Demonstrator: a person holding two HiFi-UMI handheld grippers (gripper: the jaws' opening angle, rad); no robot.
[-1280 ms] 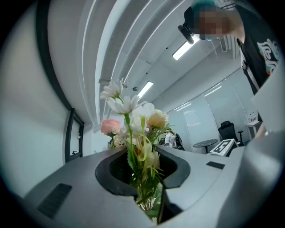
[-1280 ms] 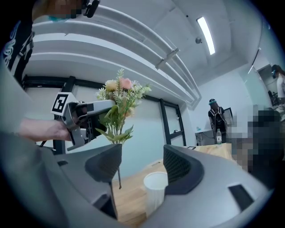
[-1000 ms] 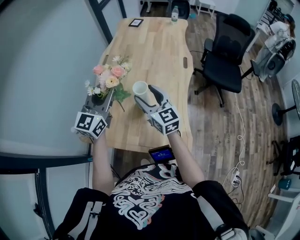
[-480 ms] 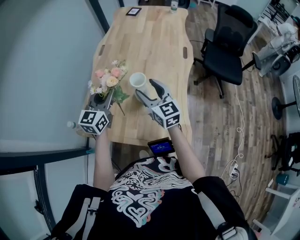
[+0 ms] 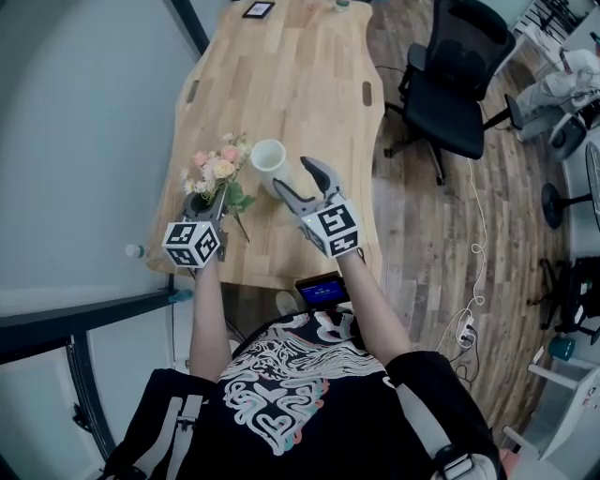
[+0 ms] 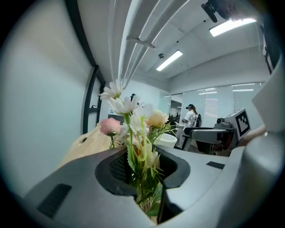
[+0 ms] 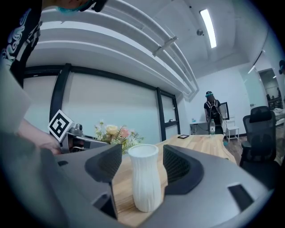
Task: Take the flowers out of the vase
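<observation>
On the near end of the pale wooden counter [image 5: 300, 84], both of my tools are at work side by side. The left claw [image 5: 202, 204] is clamped on the flowers [image 5: 217, 167]. In the left gripper view their green stems are pinched between its two jaws, and the white, pink and peach blooms rise straight out in front of the camera. From the head view the bunch sits over the counter's left edge, heads pointing away from me, with a leaf and a bit of stem trailing back toward the near edge. The flowers are clear of the vase [image 5: 268, 159], which stands just to their right with its round mouth empty. The right claw [image 5: 296, 180] has that vase. In the right gripper view the white ribbed body stands upright between the two dark pads, which sit wide, one on each side and close against it, with only a sliver of wood showing between. I cannot tell whether its base rests on the counter or hangs just above it. The marker cubes on both tools face up toward my head camera, and my forearms reach in from below. A small device with a blue screen [image 5: 322, 291] shows at the counter's near edge. A black office chair [image 5: 459, 66] stands off the right side on the plank floor, and a dark framed square [image 5: 256, 9] lies at the far end. In the right gripper view a person [image 7: 211, 111] stands far back in the room.
</observation>
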